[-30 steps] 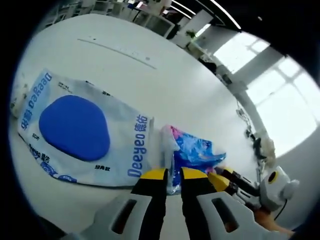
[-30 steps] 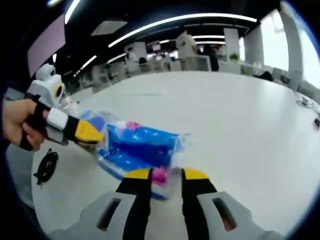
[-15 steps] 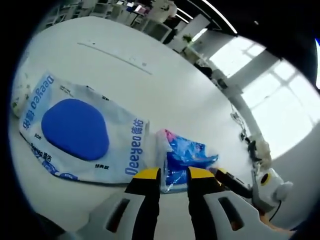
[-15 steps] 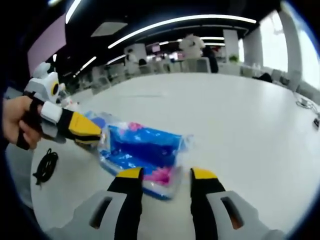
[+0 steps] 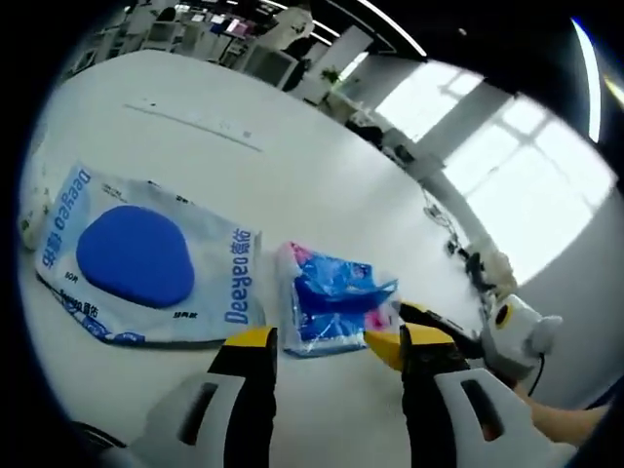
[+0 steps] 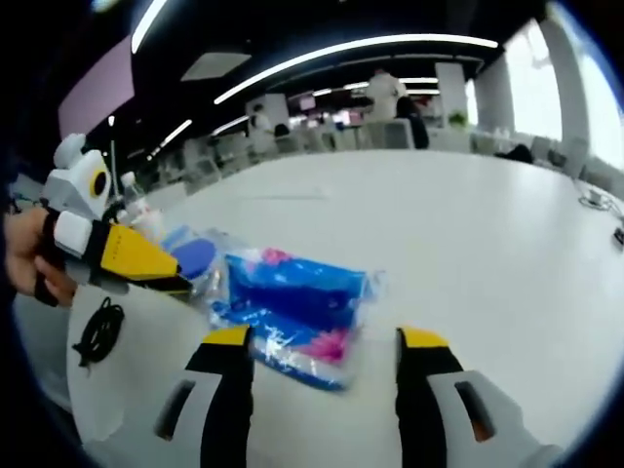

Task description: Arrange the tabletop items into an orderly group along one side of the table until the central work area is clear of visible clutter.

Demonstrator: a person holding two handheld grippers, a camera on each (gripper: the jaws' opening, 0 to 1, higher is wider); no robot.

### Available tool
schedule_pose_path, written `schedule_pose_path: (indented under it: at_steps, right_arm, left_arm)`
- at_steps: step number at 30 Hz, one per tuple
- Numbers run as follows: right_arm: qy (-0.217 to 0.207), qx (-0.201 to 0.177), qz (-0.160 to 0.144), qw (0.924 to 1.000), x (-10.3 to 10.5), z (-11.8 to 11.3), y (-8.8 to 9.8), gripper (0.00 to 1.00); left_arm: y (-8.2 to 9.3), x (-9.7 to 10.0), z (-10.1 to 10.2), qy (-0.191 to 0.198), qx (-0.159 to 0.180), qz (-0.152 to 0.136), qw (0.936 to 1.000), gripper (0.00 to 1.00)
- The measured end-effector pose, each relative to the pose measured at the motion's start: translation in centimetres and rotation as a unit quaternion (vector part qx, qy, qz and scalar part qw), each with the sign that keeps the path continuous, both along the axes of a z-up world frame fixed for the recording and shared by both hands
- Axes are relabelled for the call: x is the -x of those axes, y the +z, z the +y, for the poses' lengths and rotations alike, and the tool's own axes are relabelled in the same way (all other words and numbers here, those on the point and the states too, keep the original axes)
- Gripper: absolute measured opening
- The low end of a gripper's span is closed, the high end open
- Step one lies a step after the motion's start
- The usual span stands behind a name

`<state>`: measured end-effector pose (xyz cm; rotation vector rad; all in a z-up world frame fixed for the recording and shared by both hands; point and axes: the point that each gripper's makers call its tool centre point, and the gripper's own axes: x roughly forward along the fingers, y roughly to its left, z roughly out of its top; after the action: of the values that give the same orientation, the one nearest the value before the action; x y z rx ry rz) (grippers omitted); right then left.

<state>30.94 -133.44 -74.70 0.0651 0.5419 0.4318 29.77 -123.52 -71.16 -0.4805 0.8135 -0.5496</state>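
- Two claws, both spread wide and pinching nothing: the left claw [image 5: 336,343] has its yellow-tipped jaws standing apart on either side of the near end of the blue pack [image 5: 331,297], and the right claw [image 6: 327,341] brackets the same pack [image 6: 292,302] from the opposite side, jaws just as far apart.
- In the left gripper view the right claw [image 5: 429,327] comes in at 4 o'clock, its tip close beside the pack's right edge; whether it touches the wrapper I cannot tell.
- In the right gripper view the left claw [image 6: 132,258] enters at 9 o'clock, held in a hand [image 6: 24,258], its tip near the pack's far-left corner.
- The pack lies flat on the white tabletop [image 5: 292,185], just ahead of both claws.
- At 9 o'clock from it in the left gripper view, just beside it, lies the large wipes bag [image 5: 136,258] with its blue oval, also flat.
- A black cable coil [image 6: 97,327] sits at 8 o'clock in the right gripper view, apart from the pack.
- Handling, as a judgement: the pack looks light, soft and crinkly, with a glossy film wrapper that may slide or squash.
- A pinch across its short end, or on the loose sealed flap, should hold; a squeeze on the middle may only deform it.
- The wipes bag looks floppy and heavier; an edge seam seems the surest place to take it.
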Motion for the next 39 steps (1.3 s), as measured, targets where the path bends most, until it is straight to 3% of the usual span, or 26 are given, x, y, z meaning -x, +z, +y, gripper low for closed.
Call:
schedule_pose_path:
  at_steps: [7, 13, 26, 33, 39]
  right_arm:
    - [-0.004, -0.008, -0.004, 1.0000, 0.8, 0.0, 0.4, 0.66]
    - [-0.005, -0.017, -0.008, 0.9998, 1.4, 0.4, 1.1, 0.75]
    - [-0.021, -0.033, -0.025, 0.9989, 2.7, 1.6, 3.6, 1.00]
    - [-0.021, -0.030, -0.023, 0.9991, 3.8, 2.9, 4.3, 1.00]
    - [-0.022, -0.036, -0.022, 0.9989, 4.4, 4.3, 4.7, 1.00]
  left_arm:
    - [1.1, 0.6, 0.6, -0.028, -0.038, -0.053, 0.9975, 0.80]
    - [1.3, 1.3, 2.0, -0.027, -0.049, -0.056, 0.9969, 0.99]
    - [2.5, 3.0, 5.5, -0.027, -0.047, -0.052, 0.9972, 1.00]
    - [3.4, 4.0, 8.4, -0.025, -0.047, -0.057, 0.9969, 1.00]
    - [3.1, 4.4, 11.3, -0.020, -0.058, -0.050, 0.9968, 1.00]
